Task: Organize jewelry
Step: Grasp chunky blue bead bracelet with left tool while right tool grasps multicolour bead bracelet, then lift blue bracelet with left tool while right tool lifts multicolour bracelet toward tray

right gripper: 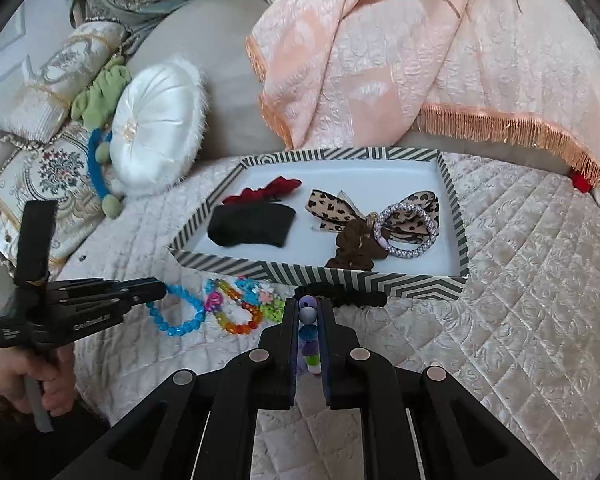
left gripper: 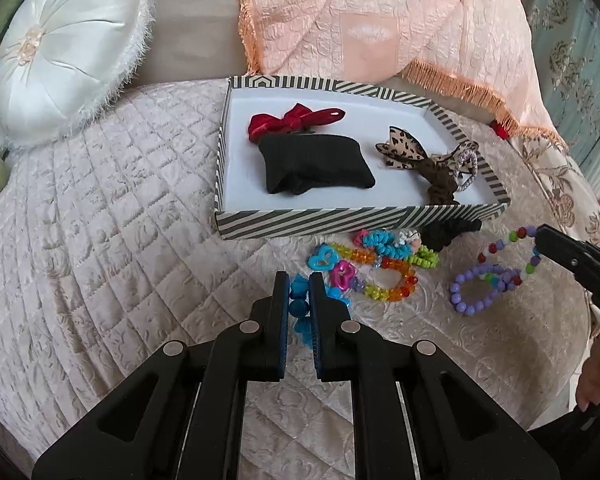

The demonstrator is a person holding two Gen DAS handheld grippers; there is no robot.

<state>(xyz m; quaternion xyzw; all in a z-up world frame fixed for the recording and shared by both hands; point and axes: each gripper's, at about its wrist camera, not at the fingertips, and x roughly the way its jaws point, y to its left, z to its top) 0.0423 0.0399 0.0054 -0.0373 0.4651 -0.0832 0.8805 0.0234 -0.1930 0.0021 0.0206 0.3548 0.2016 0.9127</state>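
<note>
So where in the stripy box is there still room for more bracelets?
Bare floor lies along the striped box's near wall, between the black pouch and brown scrunchie, and along the far wall. The right end is crowded: leopard bow, sparkly bangle.

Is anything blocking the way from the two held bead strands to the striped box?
Nothing visible. The blue bracelet and purple strand only need lifting over the striped box's low front wall; free floor lies inside.

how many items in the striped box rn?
5, maybe more hidden: red bow back left, black pouch in front of it, leopard bow, brown scrunchie and silver bangle on the box's right side.
</note>
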